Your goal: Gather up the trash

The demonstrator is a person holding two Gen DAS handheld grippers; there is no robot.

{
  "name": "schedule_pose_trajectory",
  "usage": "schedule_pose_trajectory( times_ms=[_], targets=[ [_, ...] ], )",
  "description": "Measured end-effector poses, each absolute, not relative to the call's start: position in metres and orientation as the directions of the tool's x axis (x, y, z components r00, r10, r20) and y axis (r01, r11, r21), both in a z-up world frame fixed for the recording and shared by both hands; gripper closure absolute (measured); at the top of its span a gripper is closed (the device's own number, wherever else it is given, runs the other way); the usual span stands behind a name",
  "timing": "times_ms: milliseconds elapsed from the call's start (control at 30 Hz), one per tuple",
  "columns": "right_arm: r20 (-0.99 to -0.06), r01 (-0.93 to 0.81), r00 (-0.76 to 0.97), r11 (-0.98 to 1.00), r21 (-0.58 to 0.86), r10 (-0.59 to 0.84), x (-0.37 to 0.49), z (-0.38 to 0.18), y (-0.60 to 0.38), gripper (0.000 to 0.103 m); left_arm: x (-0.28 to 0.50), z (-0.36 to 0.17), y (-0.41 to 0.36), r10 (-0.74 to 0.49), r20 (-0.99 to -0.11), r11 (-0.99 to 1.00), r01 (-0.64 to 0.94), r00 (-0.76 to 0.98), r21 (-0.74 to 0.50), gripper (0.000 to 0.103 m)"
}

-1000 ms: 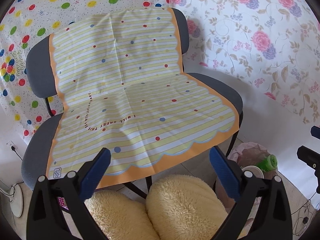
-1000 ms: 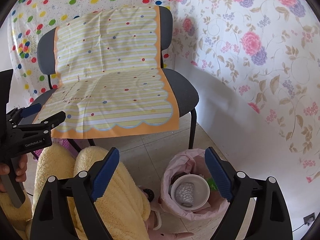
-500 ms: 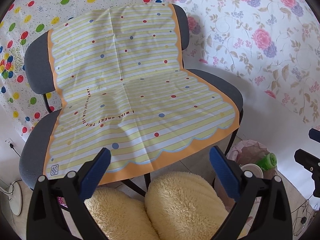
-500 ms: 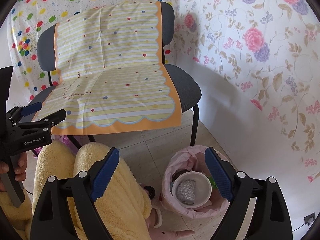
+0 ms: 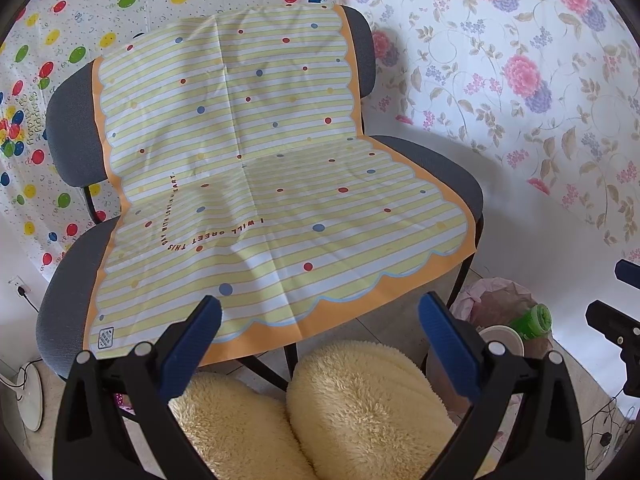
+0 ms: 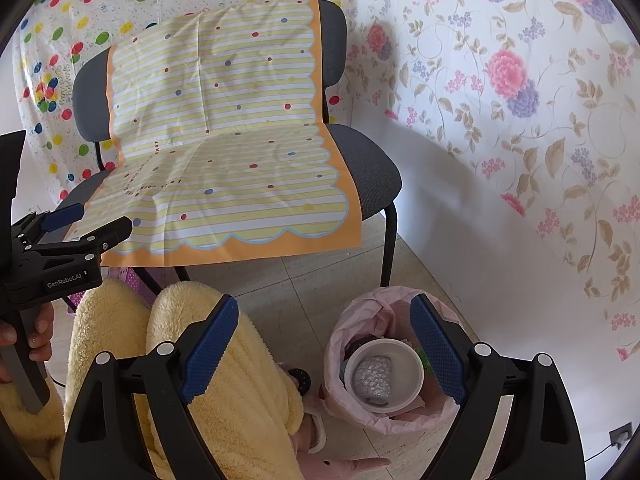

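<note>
Both my claws gape empty beside the chair (image 5: 432, 168).
Right claw (image 6: 320, 348) above the pink-lined bin (image 6: 340, 344); left claw (image 5: 320, 340) over my knees.

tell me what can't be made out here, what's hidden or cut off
- Trash bin contents: in the right wrist view the white bowl covers what lies beneath it.
- Green bottle: left wrist view shows only its top; the bin's pink liner hides the rest.
- Right gripper: cut off at the left wrist view's right edge.
- Print on the striped sheet: partly too small to read.
</note>
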State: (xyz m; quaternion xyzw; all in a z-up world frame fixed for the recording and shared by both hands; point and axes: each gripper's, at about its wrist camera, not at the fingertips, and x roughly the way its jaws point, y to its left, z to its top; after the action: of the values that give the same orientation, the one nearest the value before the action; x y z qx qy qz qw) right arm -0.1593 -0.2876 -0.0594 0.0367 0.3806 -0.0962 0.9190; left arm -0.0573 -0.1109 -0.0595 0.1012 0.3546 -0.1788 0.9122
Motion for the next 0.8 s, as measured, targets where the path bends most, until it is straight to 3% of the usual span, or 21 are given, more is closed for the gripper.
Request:
schedule_pose_trajectory(
  times_ms=[800],
  targets=[
    [-0.708, 0.207, 0.690, 0.978, -0.006, -0.151, -0.1591, -0.0598, -0.2865, 0.016, -0.0526, -0.0610, -0.1078, -0.237, -0.690, 0.925, 0.377, 0.683, 0.055, 0.007]
  ],
)
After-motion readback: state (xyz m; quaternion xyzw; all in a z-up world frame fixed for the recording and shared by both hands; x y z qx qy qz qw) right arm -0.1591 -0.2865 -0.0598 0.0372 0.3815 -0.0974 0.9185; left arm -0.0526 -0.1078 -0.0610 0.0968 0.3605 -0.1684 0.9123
